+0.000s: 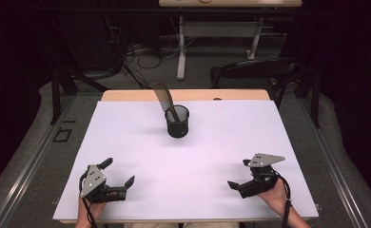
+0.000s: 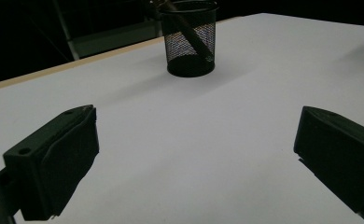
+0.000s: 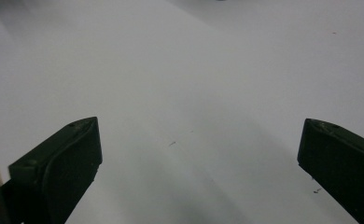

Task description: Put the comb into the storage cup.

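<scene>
Left gripper view: jaws of the left gripper [image 2: 194, 158] gape wide and empty, as do the right gripper [image 1: 243, 173] ones. Ahead on the surface [image 2: 245, 116] stands the mesh cup [image 2: 189, 39], probably light and stiff; its leaning spatula [image 1: 163, 97] looks best gripped at the handle.

Spread fingers [image 3: 54, 172] over white table [image 3: 194, 84]
</scene>
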`<state>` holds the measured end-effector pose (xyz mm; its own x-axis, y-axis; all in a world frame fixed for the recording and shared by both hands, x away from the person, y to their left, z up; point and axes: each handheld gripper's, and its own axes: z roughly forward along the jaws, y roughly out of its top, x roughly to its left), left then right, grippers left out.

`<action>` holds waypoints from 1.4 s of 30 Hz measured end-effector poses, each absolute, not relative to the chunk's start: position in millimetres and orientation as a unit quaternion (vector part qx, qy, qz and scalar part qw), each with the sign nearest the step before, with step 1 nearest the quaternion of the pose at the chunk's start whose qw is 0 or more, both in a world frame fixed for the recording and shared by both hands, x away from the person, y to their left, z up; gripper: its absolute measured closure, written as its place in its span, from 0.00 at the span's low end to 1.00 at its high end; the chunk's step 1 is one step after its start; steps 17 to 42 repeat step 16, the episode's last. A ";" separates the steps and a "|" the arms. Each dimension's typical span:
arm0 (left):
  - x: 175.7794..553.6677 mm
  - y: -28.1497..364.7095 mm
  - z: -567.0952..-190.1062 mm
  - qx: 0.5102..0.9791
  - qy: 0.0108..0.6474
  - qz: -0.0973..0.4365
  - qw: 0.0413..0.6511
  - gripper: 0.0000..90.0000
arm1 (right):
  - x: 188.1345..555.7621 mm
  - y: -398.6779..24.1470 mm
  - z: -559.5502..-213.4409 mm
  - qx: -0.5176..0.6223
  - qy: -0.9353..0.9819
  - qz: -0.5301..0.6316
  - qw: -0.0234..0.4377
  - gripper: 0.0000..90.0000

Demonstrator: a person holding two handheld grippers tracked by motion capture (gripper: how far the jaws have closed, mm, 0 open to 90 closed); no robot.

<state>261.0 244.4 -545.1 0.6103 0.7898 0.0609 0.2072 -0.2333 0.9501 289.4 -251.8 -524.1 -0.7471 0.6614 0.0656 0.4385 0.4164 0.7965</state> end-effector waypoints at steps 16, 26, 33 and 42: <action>260.7 242.8 -545.7 0.736 0.341 0.280 0.514 0.00 | 283.0 -259.4 -528.0 0.338 0.820 0.441 0.137 0.00; 260.7 242.8 -545.7 0.736 0.341 0.280 0.514 0.00 | 283.0 -259.4 -528.0 0.338 0.820 0.441 0.137 0.00; 260.7 242.8 -545.7 0.736 0.341 0.280 0.514 0.00 | 283.0 -259.4 -528.0 0.338 0.820 0.441 0.137 0.00; 260.7 242.8 -545.7 0.736 0.341 0.280 0.514 0.00 | 283.0 -259.4 -528.0 0.338 0.820 0.441 0.137 0.00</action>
